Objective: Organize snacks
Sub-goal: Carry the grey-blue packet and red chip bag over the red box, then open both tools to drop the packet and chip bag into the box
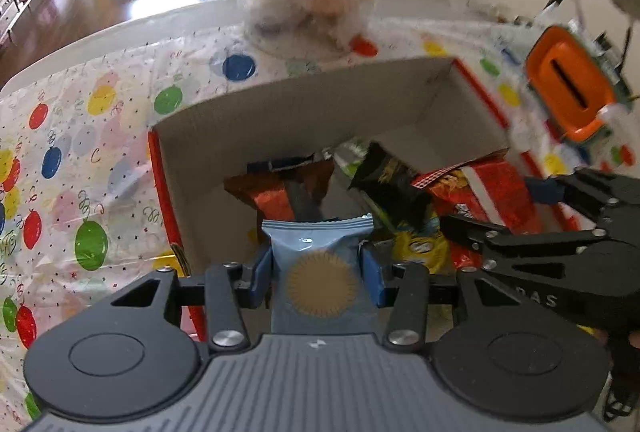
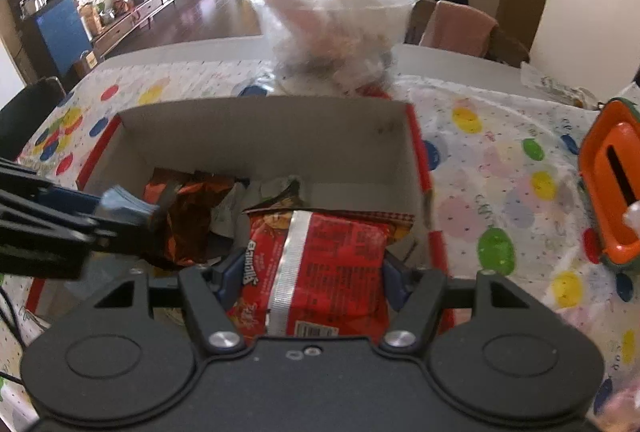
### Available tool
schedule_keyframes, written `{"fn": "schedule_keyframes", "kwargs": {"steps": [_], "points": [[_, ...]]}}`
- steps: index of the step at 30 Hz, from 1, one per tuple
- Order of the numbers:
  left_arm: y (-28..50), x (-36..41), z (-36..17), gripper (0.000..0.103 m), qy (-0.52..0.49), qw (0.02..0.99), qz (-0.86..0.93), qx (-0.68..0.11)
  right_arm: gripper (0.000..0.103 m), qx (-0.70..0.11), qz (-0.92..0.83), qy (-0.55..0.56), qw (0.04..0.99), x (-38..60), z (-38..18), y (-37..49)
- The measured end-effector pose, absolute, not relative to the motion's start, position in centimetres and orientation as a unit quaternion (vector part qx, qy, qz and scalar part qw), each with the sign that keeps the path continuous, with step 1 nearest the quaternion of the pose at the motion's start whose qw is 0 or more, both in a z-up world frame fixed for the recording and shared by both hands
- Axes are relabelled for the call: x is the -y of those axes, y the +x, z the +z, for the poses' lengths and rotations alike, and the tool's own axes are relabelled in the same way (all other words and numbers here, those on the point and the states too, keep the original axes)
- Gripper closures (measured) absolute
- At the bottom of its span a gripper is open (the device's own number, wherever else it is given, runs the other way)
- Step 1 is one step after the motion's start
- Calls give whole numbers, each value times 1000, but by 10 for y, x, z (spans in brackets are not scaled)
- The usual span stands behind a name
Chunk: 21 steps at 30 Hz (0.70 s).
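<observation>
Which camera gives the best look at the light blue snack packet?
The left wrist view: the light blue snack packet faces the camera, clamped in the left gripper, gold seal visible. The right wrist view shows only its edge at the far left.

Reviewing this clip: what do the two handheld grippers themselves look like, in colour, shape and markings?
The left gripper and right gripper look alike: matte black bodies with two round discs at the base, triangular cut-outs, silver pivot bolts on black linkage bars, and blue pads on the fingers. The left body is ribbed grey on top. The right gripper's side carries partly readable pale letters. No sleeves show.
</observation>
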<state>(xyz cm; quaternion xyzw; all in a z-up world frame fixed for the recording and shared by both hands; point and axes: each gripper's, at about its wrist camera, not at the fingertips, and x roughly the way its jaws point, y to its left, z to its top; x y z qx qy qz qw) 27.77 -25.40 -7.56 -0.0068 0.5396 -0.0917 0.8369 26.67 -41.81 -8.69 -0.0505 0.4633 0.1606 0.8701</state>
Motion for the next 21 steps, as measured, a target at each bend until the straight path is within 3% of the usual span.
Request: {"fn": "schedule_keyframes", "kwargs": {"steps": [8,16,19,21], "points": [[281,258,-92,57,20,831,-81,-551,36,-477,170,-58,861,411,-101,267],[273,256,-89,56,24,837,-89,-540,29,-475,167,-44,863,413,-98,259],[266,252,-82,44,22,844,-90,-528,23,-465,165,-37,869,415,-90,250],[262,249,-77,42,14,849,-94,-520,21,-457,163,-29,874,417,-84,242]]}}
